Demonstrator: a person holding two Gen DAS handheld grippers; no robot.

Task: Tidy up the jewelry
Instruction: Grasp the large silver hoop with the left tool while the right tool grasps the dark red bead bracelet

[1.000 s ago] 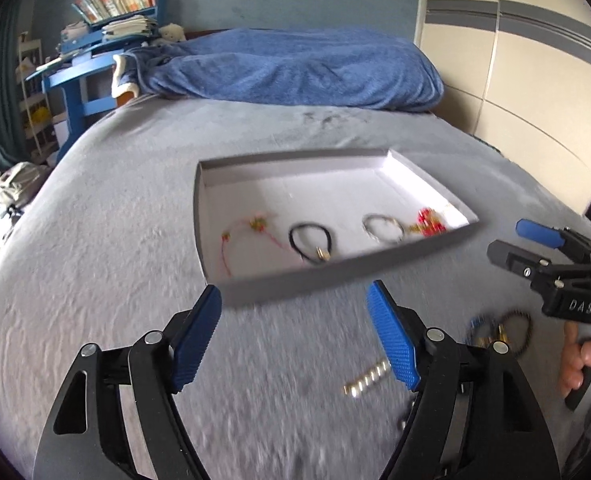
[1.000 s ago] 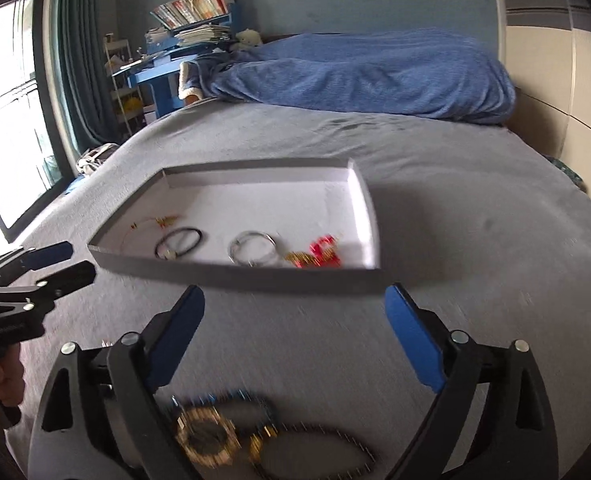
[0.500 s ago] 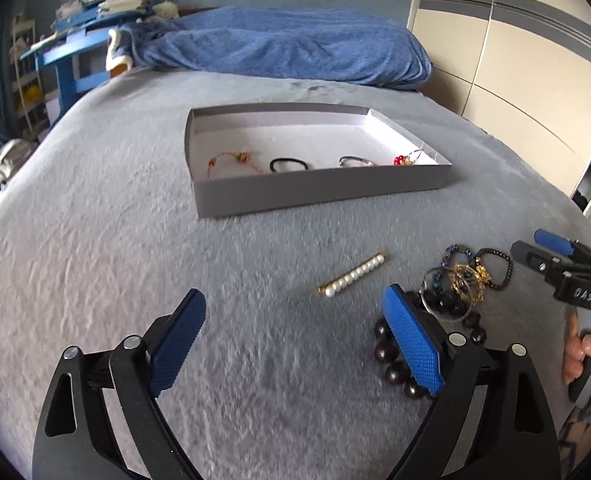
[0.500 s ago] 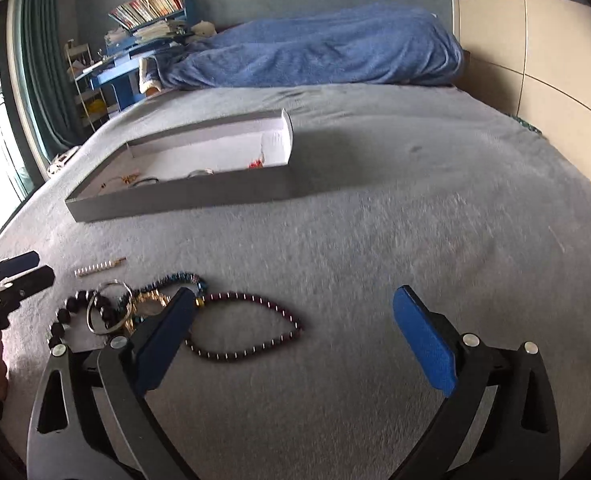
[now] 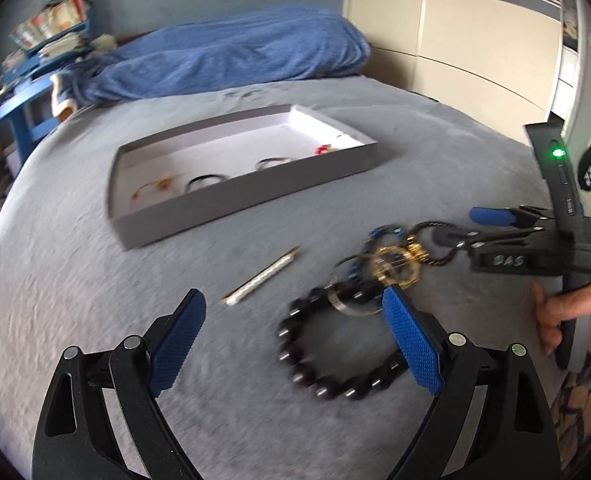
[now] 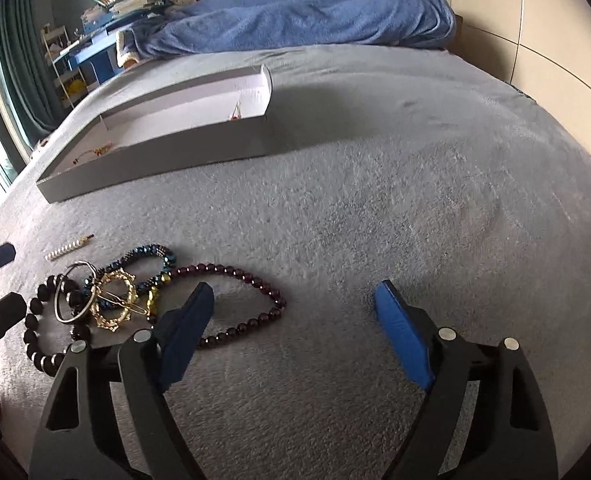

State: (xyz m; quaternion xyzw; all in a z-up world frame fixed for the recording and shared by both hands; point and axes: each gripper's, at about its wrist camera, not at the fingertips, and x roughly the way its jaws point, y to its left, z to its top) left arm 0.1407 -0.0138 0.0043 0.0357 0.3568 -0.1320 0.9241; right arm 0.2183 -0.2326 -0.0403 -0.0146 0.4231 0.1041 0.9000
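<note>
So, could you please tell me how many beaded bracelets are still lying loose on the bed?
3: a black one nearest the left gripper, a blue-green one in the tangle, and a dark red one beside the right gripper. Others may be hidden in the tangle.

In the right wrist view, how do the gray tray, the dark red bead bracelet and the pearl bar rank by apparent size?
1. gray tray
2. dark red bead bracelet, though it lies nearer the camera
3. pearl bar
</note>
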